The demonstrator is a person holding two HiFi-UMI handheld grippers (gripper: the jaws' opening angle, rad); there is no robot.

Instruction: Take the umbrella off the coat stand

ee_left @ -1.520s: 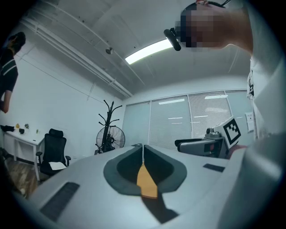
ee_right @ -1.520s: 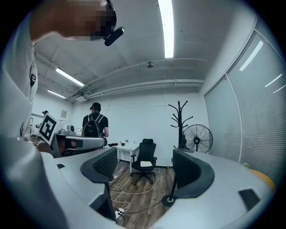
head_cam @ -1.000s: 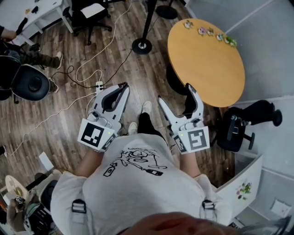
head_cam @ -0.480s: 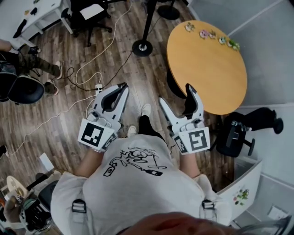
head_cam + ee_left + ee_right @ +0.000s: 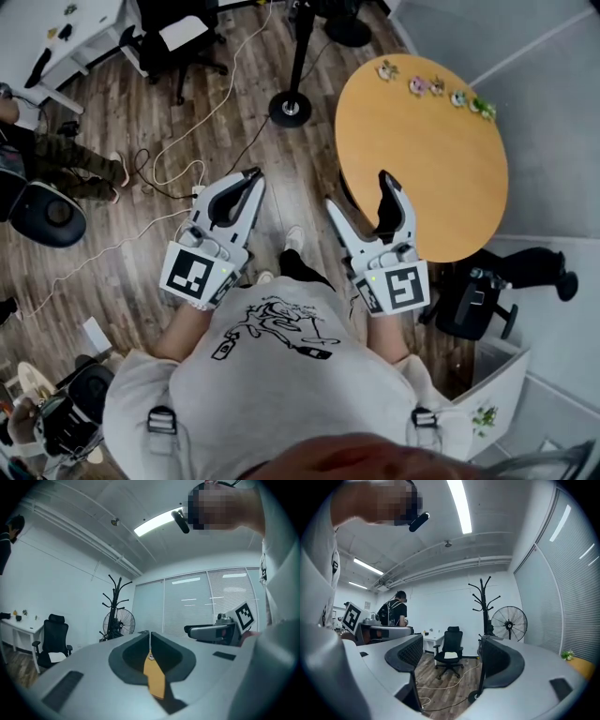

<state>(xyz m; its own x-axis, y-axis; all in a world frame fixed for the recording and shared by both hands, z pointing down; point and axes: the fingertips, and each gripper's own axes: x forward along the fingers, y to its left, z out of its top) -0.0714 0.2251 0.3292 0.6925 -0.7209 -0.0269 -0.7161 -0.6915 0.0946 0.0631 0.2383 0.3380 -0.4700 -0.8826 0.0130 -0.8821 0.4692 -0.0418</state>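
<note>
A wood-plank floor (image 5: pixel 141 216) is seen, with a round orange table (image 5: pixel 422 141) at the right. The coat stand (image 5: pixel 483 604) is set ahead, beside a fan (image 5: pixel 509 623); whether an umbrella hangs there cannot be told. The left gripper (image 5: pixel 251 175) is held closed and empty. The right gripper (image 5: pixel 358 189) is spread wide, its jaws closing on nothing.

You wear a pale grey, short-sleeved T-shirt (image 5: pixel 272 394) with a black line drawing (image 5: pixel 277 333) printed on the chest. A grey strap with a dark buckle (image 5: pixel 161 421) runs over each of your shoulders. Below that you have dark trousers (image 5: pixel 300 261) and pale shoes (image 5: pixel 295 240).
</note>
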